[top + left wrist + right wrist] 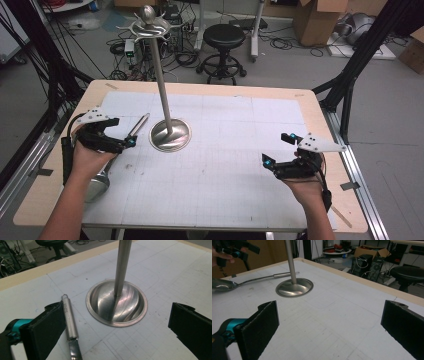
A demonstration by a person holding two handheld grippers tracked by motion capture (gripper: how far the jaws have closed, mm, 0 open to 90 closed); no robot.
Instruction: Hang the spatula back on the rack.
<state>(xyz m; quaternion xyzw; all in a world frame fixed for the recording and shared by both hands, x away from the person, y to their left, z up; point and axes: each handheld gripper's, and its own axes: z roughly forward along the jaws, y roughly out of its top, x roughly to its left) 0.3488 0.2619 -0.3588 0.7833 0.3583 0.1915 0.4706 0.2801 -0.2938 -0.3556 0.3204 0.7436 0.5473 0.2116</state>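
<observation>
The table (310, 107) carries a white gridded mat (235, 150). A metal stand (162, 85) is positioned upright on the left half of the mat. It consists of a round dished base (117, 303), a straight pole, and a hooked crown at the top.

A long metal ladle (117, 152) lies flat on the mat, left of the stand. Its handle end, fitted with a small wire loop, lies just beside the rim of the base, apart from it. Its bowl (223, 284) lies toward the near left edge of the table, partly under the person's left forearm in the high view.

The left gripper (114, 134) is held above the ladle's handle, directed toward the stand. Its jaws are spread wide. In the left gripper view, the ladle's handle (70, 323) runs just beside the inner face of the left jaw. The right jaw stands well apart, on the far side of the base. Contact between the left jaw and the handle cannot be confirmed. Nothing is gripped between the jaws.

The right gripper (277, 150) is held low over the right half of the mat, well apart from the stand and the ladle. Its jaws are also spread wide, with bare mat between them. In the right gripper view, the stand and ladle lie farther off, to the upper left.

Beyond the table, a black stool (223, 37) stands on the floor.
</observation>
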